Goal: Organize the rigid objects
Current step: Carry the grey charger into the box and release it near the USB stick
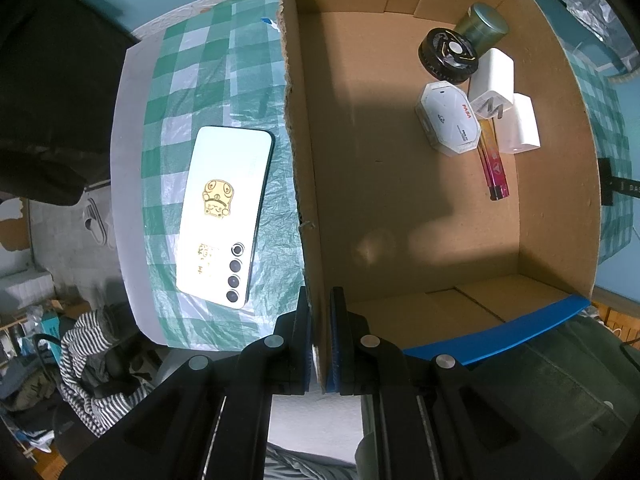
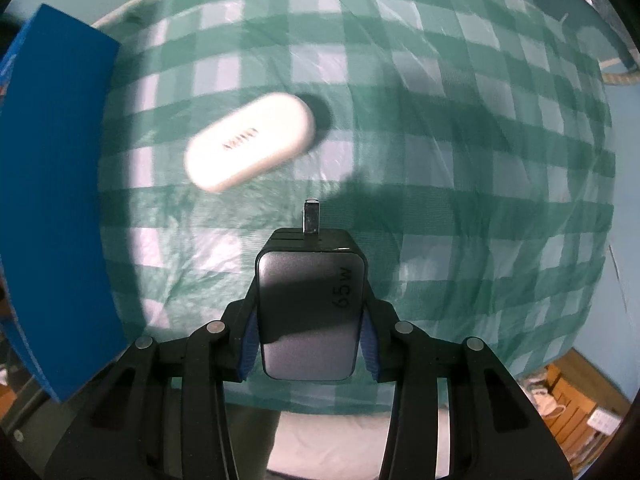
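My left gripper [image 1: 320, 320] is shut on the near left wall of an open cardboard box [image 1: 304, 184]. Inside the box, at the far right, lie a white hexagonal case [image 1: 448, 120], two white chargers [image 1: 494, 80], a black round lid [image 1: 446, 54], a green jar [image 1: 482, 26] and a pink lighter [image 1: 494, 164]. A white phone [image 1: 226, 216] lies face down on the checked cloth left of the box. My right gripper [image 2: 310, 320] is shut on a grey 65W charger [image 2: 310, 308], prong pointing away, above the cloth. A white oval case [image 2: 250, 142] rests on the cloth beyond it.
A green-and-white checked cloth [image 2: 460, 152] covers the table. The box's blue outer wall [image 2: 56, 200] stands at the left of the right wrist view. Striped clothing [image 1: 86, 364] and clutter lie on the floor past the table's edge.
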